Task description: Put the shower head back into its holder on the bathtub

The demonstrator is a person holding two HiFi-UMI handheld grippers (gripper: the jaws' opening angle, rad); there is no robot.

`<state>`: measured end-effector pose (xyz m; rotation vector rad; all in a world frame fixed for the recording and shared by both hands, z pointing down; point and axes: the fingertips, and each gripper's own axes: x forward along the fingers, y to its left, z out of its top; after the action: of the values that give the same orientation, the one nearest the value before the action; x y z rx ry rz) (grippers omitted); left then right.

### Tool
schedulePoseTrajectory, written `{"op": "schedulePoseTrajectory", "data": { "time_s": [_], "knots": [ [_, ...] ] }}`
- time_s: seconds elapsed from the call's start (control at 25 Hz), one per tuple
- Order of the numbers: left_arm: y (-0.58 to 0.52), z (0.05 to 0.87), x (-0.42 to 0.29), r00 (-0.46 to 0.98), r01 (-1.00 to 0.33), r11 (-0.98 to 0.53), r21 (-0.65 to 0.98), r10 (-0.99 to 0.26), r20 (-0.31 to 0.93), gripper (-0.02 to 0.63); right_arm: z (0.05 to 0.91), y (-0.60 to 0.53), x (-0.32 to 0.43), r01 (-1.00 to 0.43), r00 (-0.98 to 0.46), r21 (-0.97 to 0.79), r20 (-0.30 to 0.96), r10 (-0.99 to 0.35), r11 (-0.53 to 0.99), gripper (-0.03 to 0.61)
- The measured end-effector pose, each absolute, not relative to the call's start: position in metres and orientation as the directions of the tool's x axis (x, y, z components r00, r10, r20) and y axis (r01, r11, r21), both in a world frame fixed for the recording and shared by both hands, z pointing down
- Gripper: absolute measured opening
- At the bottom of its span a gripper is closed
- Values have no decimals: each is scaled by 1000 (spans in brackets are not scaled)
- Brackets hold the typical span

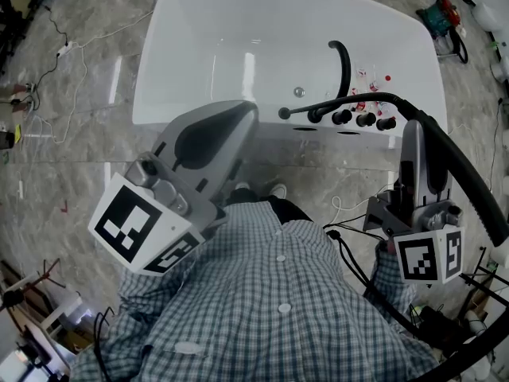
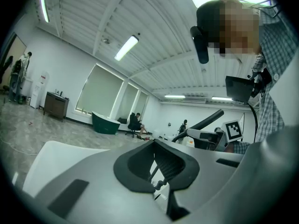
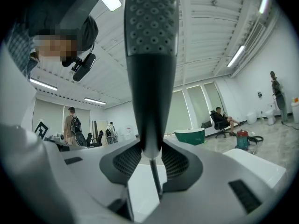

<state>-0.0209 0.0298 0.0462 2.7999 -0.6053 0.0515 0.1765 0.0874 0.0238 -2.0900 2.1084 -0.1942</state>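
Observation:
The white bathtub lies ahead of me, with a black curved spout and a row of black knobs on its near rim at the right. My right gripper is shut on the handle of the black shower head. The head stands upright out of the jaws and rises toward the head camera. Its thin hose runs left over the rim. My left gripper is held level near the rim's middle, its jaws slightly apart with nothing between them.
The person's checked shirt fills the bottom of the head view. Cables trail over the marble floor at the left, and a small machine sits at the top right. A green tub and several people are far off in the room.

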Motion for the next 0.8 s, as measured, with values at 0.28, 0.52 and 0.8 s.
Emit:
{"op": "schedulePoseTrajectory", "data": {
  "time_s": [0.28, 0.52, 0.8],
  "knots": [
    [29, 47, -25, 905, -424, -866, 265, -414, 94, 9, 26, 86, 172, -976, -24, -214, -17, -1000, 27, 127],
    [29, 50, -26, 902, -430, -860, 273, -419, 101, 9, 31, 84, 169, -974, -38, -221, -3, -999, 38, 127],
    [30, 52, -28, 899, -438, -855, 279, -424, 111, 9, 35, 82, 166, -971, -53, -232, 12, -999, 48, 127]
  ]
}}
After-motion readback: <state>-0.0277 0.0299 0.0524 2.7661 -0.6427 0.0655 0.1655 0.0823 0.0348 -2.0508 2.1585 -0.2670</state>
